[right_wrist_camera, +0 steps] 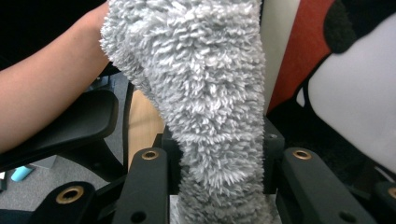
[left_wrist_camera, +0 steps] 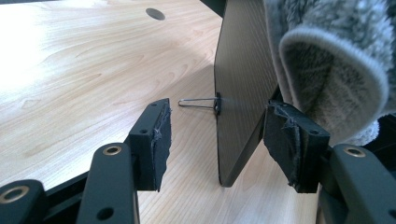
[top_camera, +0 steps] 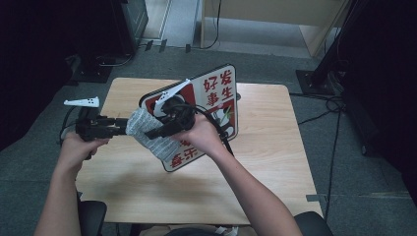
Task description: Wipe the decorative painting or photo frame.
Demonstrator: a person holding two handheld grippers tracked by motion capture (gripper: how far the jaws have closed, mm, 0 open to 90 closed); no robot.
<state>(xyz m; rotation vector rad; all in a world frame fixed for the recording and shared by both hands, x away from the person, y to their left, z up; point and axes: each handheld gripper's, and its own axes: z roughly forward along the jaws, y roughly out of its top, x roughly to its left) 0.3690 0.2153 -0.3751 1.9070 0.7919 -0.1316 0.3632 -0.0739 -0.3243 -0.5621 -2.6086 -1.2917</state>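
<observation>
Fluffy grey sock [right_wrist_camera: 205,107] sits nearest the lens in the right gripper view, pinched between the jaws of the right gripper [top_camera: 169,123], which are closed on it and hold it up against the face of the sign [top_camera: 216,105]. That sign stands tilted on the counter [top_camera: 265,162], its long axis running from near left to far right. From the left gripper [left_wrist_camera: 217,140], the sign's dark back edge [left_wrist_camera: 240,93] stands upright between the open jaws, neither pad touching it, with the sock's cuff just right of it. My judgement: the left gripper is nearer the edge and placed to steady the sign by closing on it
</observation>
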